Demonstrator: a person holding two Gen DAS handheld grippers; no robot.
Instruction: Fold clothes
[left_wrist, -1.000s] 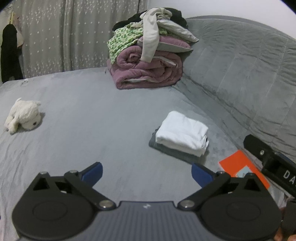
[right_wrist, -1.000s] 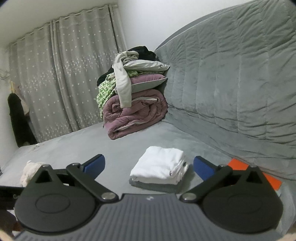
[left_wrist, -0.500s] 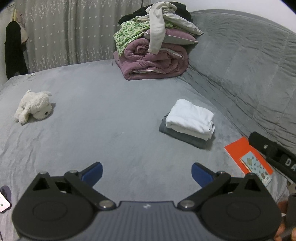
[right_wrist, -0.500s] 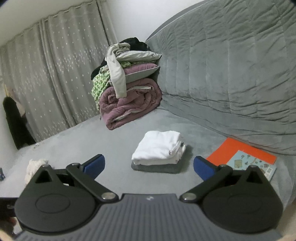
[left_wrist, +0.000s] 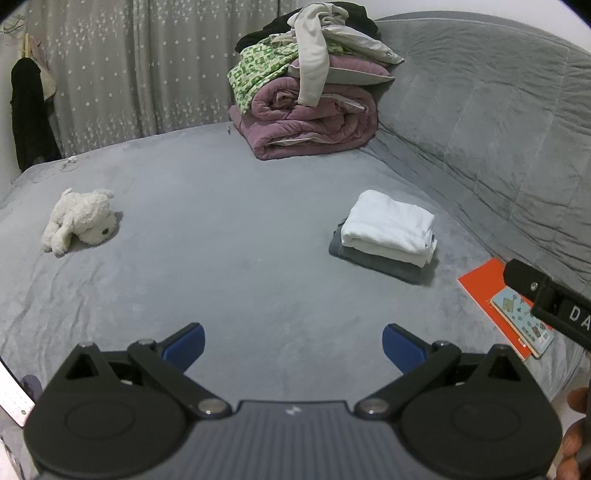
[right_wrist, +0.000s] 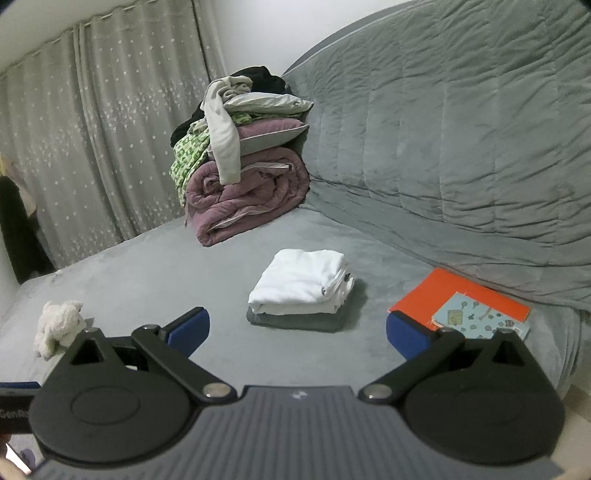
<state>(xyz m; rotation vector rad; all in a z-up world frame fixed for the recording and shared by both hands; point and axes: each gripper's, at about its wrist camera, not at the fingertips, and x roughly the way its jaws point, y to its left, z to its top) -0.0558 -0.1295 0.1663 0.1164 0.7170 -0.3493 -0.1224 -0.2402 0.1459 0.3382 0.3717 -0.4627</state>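
A folded white garment (left_wrist: 389, 227) lies on top of a folded grey one (left_wrist: 373, 260) on the grey bed; the stack also shows in the right wrist view (right_wrist: 301, 284). My left gripper (left_wrist: 293, 349) is open and empty, held above the bed well short of the stack. My right gripper (right_wrist: 297, 330) is open and empty, also back from the stack. A pile of unfolded clothes (left_wrist: 310, 44) sits on a rolled purple quilt (left_wrist: 314, 118) at the far end of the bed.
A white plush dog (left_wrist: 79, 219) lies on the bed at the left. An orange folder (right_wrist: 461, 295) with a small patterned book (right_wrist: 480, 319) lies by the padded grey headboard (right_wrist: 461, 129). Curtains (left_wrist: 129, 74) hang behind the bed.
Both grippers have pulled back and risen away from the folded stack, which now looks smaller and farther. The folder and book have come into fuller view. Both stay open.
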